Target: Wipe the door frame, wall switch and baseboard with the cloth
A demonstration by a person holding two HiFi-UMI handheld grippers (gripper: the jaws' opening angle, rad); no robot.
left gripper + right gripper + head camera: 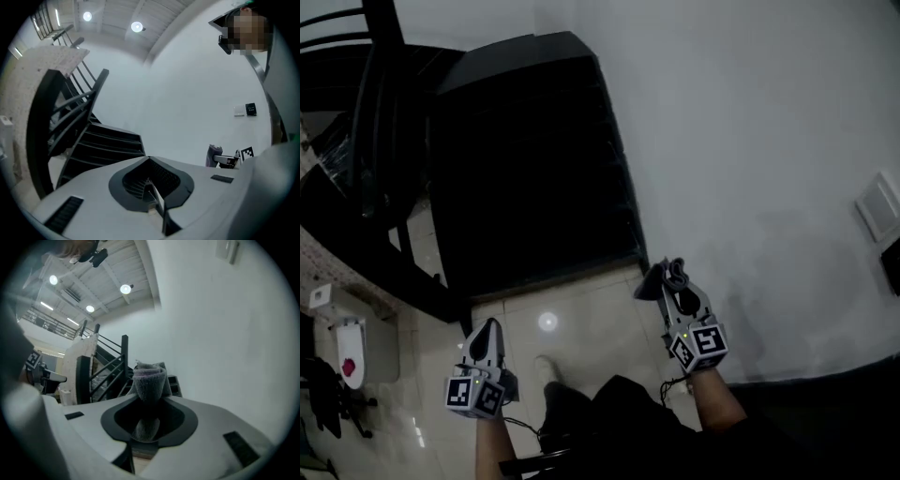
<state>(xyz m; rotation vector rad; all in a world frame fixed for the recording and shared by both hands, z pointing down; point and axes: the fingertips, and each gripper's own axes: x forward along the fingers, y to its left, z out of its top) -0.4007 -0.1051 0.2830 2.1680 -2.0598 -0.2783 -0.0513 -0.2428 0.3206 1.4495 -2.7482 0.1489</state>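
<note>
One bunched fold of cloth (149,379) sat clamped in the right gripper (673,274) and might tug free when rubbed against the wall (750,141), while the left gripper (489,328) was closed on nothing.

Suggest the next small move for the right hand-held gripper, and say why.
Probably swing the right hand-held gripper toward the wall switch. Its jaws are shut on the cloth, which appears clear of the wall, and the switch sits off to its right in the head view.

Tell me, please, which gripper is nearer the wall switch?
Right. The right gripper, holding the cloth, is below-left of the wall switch; the left gripper is farther left, over the floor.
</note>
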